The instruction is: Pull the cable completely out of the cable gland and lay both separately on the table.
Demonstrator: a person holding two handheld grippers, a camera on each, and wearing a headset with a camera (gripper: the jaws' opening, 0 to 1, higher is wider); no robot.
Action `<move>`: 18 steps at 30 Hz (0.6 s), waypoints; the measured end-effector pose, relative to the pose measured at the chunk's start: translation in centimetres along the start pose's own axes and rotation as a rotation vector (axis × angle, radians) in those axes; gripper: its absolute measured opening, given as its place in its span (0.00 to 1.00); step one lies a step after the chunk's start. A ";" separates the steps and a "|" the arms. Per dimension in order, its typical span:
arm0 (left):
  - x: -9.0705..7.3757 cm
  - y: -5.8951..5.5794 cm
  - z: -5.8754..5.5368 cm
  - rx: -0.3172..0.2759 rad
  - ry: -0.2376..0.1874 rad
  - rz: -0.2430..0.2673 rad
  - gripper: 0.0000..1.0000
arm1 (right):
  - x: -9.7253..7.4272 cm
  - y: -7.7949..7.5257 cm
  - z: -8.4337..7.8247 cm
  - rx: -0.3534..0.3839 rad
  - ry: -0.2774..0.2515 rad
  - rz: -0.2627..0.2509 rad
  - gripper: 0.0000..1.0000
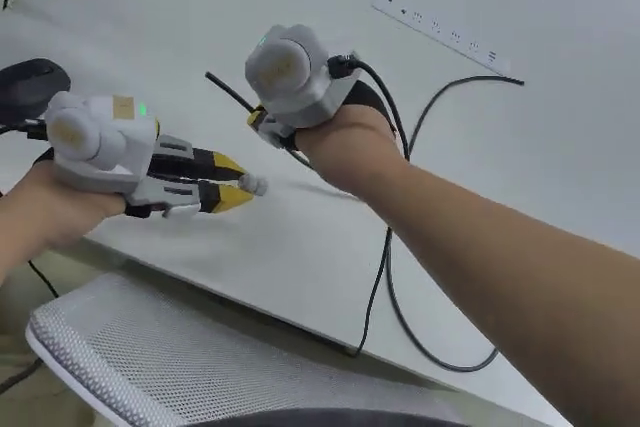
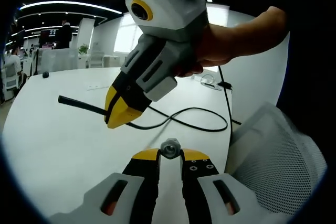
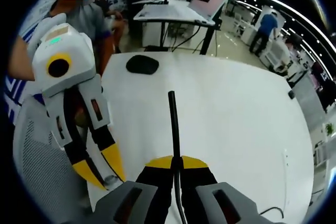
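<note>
Left gripper (image 1: pixel 238 183) is clenched on the small grey cable gland (image 1: pixel 254 185) by the jaw tips only, near the front edge of the table (image 1: pixel 520 137), so letting go from this height could bounce or roll it off toward the mesh chair (image 1: pixel 150 367). Right gripper (image 1: pixel 263 125) is clamped on the black cable (image 1: pixel 228 92) just behind its bare free end, and the slack hanging off the edge may drag it once freed. Left hand is level with jaws pointing right, right hand is cocked with jaws down-left, and both are above the table with gland and cable apart.
</note>
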State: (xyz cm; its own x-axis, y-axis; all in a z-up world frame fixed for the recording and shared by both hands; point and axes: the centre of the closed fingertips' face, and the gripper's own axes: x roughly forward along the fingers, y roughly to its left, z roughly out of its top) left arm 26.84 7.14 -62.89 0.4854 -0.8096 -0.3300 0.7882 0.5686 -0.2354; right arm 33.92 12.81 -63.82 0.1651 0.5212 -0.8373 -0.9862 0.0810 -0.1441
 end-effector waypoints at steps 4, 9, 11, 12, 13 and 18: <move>0.7 0.6 -1.3 -0.014 0.015 0.004 0.15 | 1.8 0.2 -0.6 -0.010 0.019 0.024 0.00; 0.9 1.7 -2.4 -0.035 0.018 0.039 0.15 | 3.6 -0.1 -0.8 -0.014 0.048 0.041 0.00; 0.9 2.2 -2.8 -0.042 0.017 0.062 0.15 | 4.3 -0.3 -0.9 -0.028 0.061 0.041 0.00; 0.9 2.3 -2.9 -0.046 0.017 0.068 0.15 | 4.5 -0.3 -1.1 -0.028 0.068 0.044 0.00; 0.8 2.5 -3.1 -0.047 0.017 0.072 0.15 | 4.8 -0.3 -1.2 -0.029 0.076 0.049 0.00; 0.8 3.3 -3.5 -0.033 0.027 0.113 0.15 | 6.0 -0.2 -1.7 -0.046 0.101 0.049 0.00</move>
State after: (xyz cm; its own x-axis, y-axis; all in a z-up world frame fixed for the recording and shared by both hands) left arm 28.52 8.90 -67.18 0.5599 -0.7359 -0.3806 0.7158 0.6610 -0.2251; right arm 35.14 14.46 -69.69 0.1193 0.4348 -0.8926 -0.9921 0.0173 -0.1241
